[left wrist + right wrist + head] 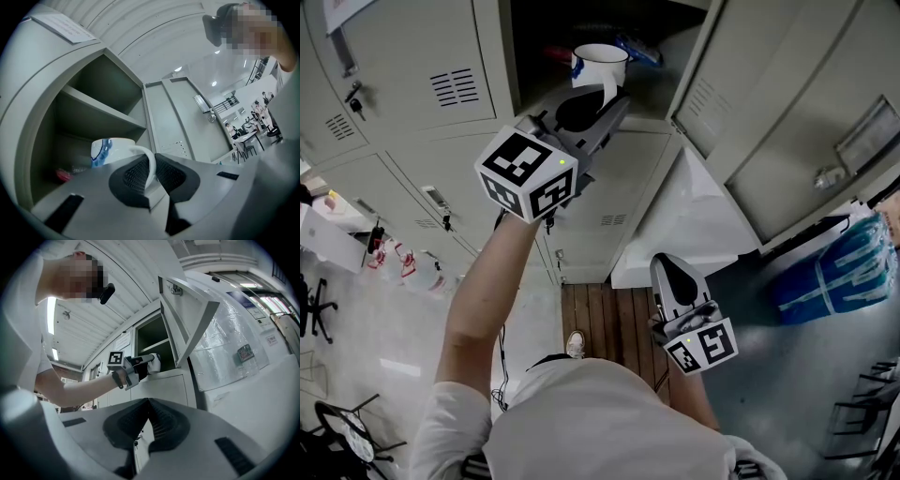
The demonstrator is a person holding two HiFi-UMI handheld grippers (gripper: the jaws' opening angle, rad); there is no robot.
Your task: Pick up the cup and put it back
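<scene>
White-shirted shoulders point(581, 427) fill the foreground of the head view, one bare arm reaching up and away. At left, the left gripper point(614, 98) pinches the thin looped handle point(149, 161) of the cup point(600, 58) between its ribbed pads. The cup body stands just beyond the fingertips, at the mouth of the open locker compartment point(93, 112). Whether its base rests on the shelf cannot be told.

The cup looks like glazed white ware with a blue motif: rigid, fairly light, smooth enough to slip, and likely to chip if knocked on the steel edge. The handle is the natural hold, though the body may swing about so narrow a grip.

Lower and to the right, the right gripper point(673, 267) hangs idle, jaws pressed together on nothing.

No lettering is legible. The paper label point(56, 26) on the neighbouring door is too blurred, and the grippers' cubes carry only square markers.
</scene>
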